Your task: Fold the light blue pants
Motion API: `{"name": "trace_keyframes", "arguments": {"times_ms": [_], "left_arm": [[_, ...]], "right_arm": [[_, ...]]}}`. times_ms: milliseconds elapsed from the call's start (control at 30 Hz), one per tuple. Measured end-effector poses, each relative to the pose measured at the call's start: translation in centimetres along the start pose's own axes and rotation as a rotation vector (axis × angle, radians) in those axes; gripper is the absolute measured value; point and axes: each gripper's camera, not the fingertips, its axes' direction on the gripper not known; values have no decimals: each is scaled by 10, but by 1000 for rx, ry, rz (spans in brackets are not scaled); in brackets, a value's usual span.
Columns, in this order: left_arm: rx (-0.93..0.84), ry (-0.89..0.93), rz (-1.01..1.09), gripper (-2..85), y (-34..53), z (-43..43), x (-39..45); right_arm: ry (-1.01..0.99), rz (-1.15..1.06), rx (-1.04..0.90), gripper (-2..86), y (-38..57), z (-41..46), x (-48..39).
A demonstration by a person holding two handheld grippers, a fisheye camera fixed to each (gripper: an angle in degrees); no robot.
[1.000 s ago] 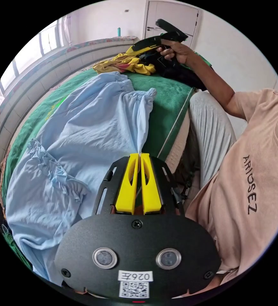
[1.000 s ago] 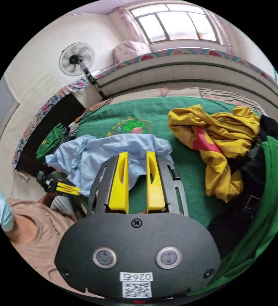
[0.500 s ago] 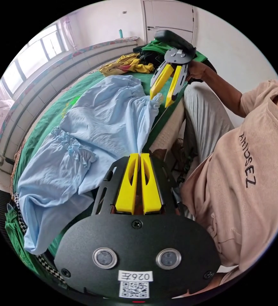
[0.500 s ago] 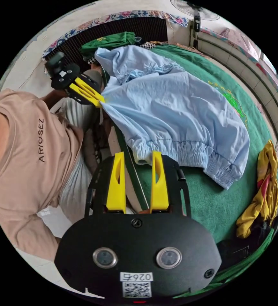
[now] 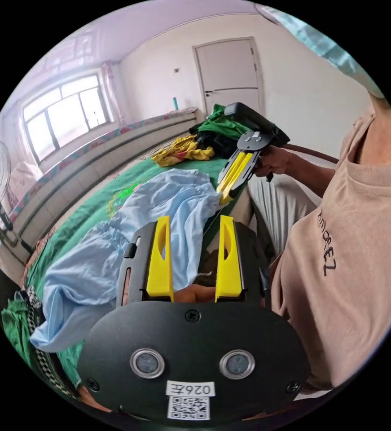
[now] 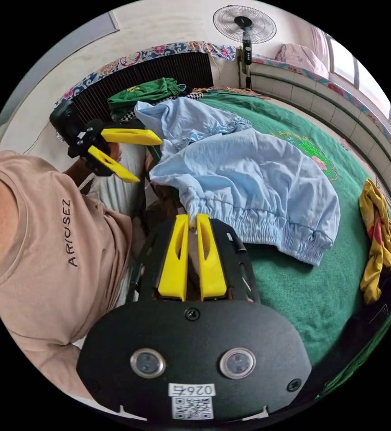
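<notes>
Your light blue pants (image 6: pixel 258 175) are thin, matt, wrinkled cloth; the green bedcover (image 6: pixel 312 287) looks plush; your right gripper (image 6: pixel 192 223) has smooth yellow plastic jaws.

Daylit window (image 5: pixel 65 119) upper left; white door (image 5: pixel 229 74) top centre; pedestal fan (image 6: pixel 244 24) top, against white wall.

Pants (image 6: pixel 249 179) across the bed (image 6: pixel 303 287), clothes pile (image 6: pixel 379 242) beyond their waistband end.

Left hand-held gripper (image 5: pixel 191 222): jaws spread wide, holding nothing. Right hand-held gripper (image 6: pixel 192 220): jaws pressed together, fabric pinched at tips.
</notes>
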Motion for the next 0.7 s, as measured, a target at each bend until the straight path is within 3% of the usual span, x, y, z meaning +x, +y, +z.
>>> {"name": "trace_keyframes", "arguments": {"times_ms": [133, 200, 300, 467, 700], "left_arm": [[-66, -59, 157, 224, -25, 18, 14], [-167, -138, 213, 171, -32, 33, 17], [-272, -255, 313, 109, -31, 38, 9], [-233, -221, 135, 80, 6, -16, -74], [-92, -95, -109, 77, 57, -74, -172]], "right_arm": [[-88, -42, 118, -10, -11, -38, -30], [-136, -88, 165, -9, -18, -53, -47], [29, -143, 160, -4, -20, -74, -72], [188, -82, 192, 73, 16, -128, -66], [280, -97, 9, 151, 9, -108, -66]]}}
